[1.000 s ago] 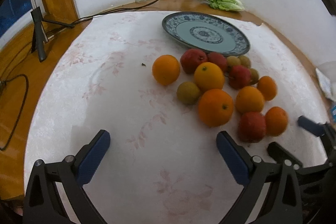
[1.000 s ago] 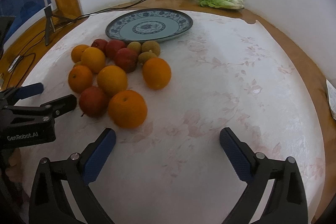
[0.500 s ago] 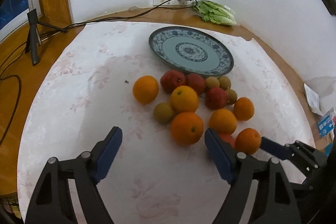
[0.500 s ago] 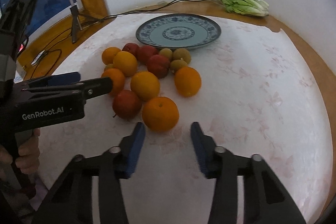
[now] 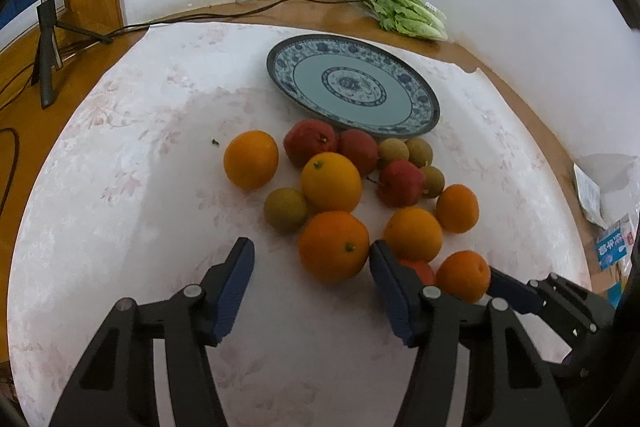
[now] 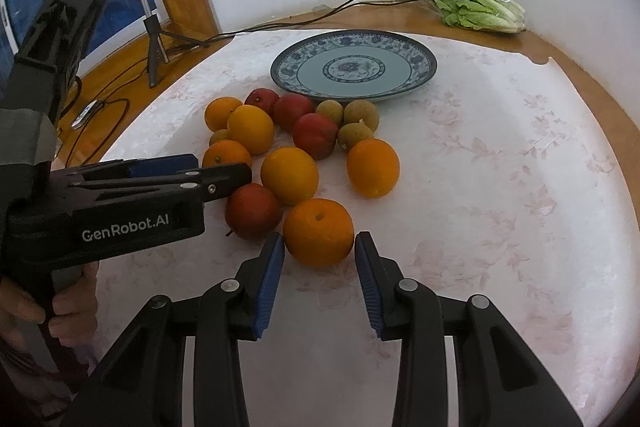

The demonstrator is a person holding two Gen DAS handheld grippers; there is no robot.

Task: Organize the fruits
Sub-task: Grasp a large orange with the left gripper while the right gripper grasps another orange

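Two grippers, one heap of fruit: my right gripper point(image 6: 319, 259) stands with its jaws apart on either side of the nearest orange point(image 6: 318, 231), blue pads just beside its flanks, not yet touching. My left gripper point(image 5: 311, 273), jaws spread wider, frames a second orange point(image 5: 334, 246) at the pile's near edge. The blue-patterned plate point(image 6: 420, 83) sits empty beyond the heap on the white tablecloth point(image 6: 500, 187). To grip well, I judge I should close squarely across the orange's widest part and lift straight up, clear of the red apple point(image 6: 253, 211) touching it.
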